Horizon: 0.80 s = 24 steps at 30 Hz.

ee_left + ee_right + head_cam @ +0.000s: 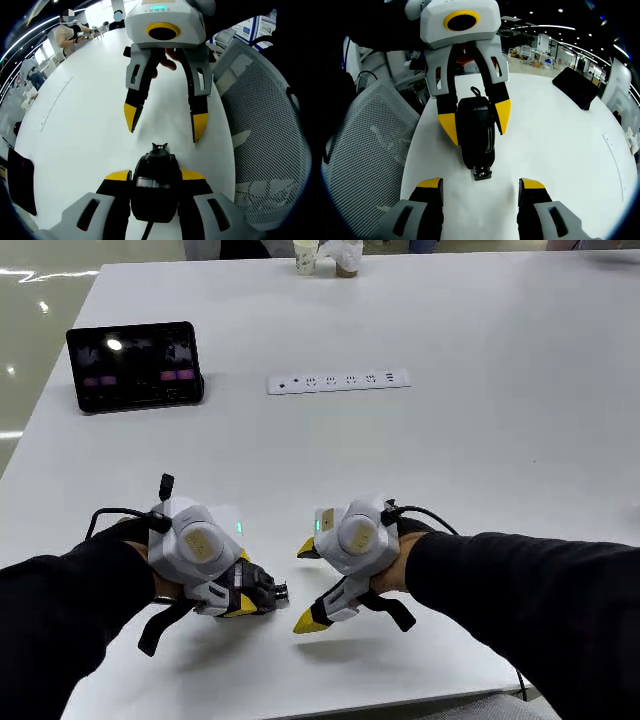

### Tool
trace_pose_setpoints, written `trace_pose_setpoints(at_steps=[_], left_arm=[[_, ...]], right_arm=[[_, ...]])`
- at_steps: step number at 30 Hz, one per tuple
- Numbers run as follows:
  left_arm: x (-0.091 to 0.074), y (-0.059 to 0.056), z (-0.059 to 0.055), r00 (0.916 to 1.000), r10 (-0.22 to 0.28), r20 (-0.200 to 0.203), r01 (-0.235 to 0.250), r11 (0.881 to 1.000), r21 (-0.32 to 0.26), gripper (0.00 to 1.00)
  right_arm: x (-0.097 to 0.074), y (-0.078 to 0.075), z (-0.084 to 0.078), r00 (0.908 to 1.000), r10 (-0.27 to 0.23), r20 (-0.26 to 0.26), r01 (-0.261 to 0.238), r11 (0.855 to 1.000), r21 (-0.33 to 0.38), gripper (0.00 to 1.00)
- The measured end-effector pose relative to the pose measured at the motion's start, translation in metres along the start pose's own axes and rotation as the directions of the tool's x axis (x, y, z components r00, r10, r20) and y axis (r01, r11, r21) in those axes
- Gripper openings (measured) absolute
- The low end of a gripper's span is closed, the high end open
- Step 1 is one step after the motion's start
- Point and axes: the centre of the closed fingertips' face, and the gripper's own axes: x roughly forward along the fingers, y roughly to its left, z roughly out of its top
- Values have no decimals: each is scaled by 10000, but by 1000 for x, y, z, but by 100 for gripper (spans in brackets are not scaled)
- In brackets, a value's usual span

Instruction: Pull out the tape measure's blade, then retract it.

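Head view, left to right: the left gripper [243, 582] sits low over the white table [480, 440], jaws clamped on the black tape measure [262, 590] across the case's sides. Its metal hook tab [283, 590] pokes out just past the yellow tips. The blade looks not yet drawn, hook sitting at the case mouth. The right gripper [307, 585] faces it just beside the tab, jaws spread wide with nothing between them. In the left gripper view the case fills the gap between the gripper's own jaws, and the open right gripper hangs right in front of the tab. The case's long axis runs along the left gripper's jaws and on toward the right gripper. The mouth and hook point to the person's right, straight into the open jaws, roughly level with the tabletop. The step in hand is likely taking hold of the hook. To do it well, bring the right jaws square around the tab, pinch the tab itself and not the case, then pull straight out along that same axis. The left grip should be firm and untwisted so the blade does not kink. Let it back in slowly. A tablet [135, 367] and a power strip [338, 381] lie well apart, farther up the table.
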Motion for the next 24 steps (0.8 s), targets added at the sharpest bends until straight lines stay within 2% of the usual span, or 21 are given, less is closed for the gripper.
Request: trace_pose_setpoints(at_steps=[5,12,15,18,19,20,22,24], left_arm=[[0,1,0,10000,-9,69,9,10000,-11,30],[0,0,0,9999,22,137,-23,10000,48,30],[0,0,0,9998,59,194,-60,10000,48,30],[0,0,0,9997,100,218,-101,9999,33,30],[0,1,0,9997,114,223,-115,9999,30,30],[0,0,0,9997,114,228,-114,9999,21,30],[1,1,0,9997,114,237,-114,9999,3,30],[1,0,0,9997,103,236,-104,9999,18,30]], right_arm=[[7,-3,0,9998,-134,-149,129,9994,-309,38],[16,-3,4,9996,-122,-267,98,9962,-866,29],[18,0,6,9997,46,-260,-71,9954,-959,26],[21,0,6,9995,77,-296,-114,9920,-1253,15],[21,-3,6,9993,-135,-339,93,9925,-1220,13],[22,0,6,9994,42,-356,-81,9938,-1108,13],[22,-2,6,9993,82,-365,-122,9939,-1097,13],[22,-2,5,9992,162,-371,-188,9973,-704,13]])
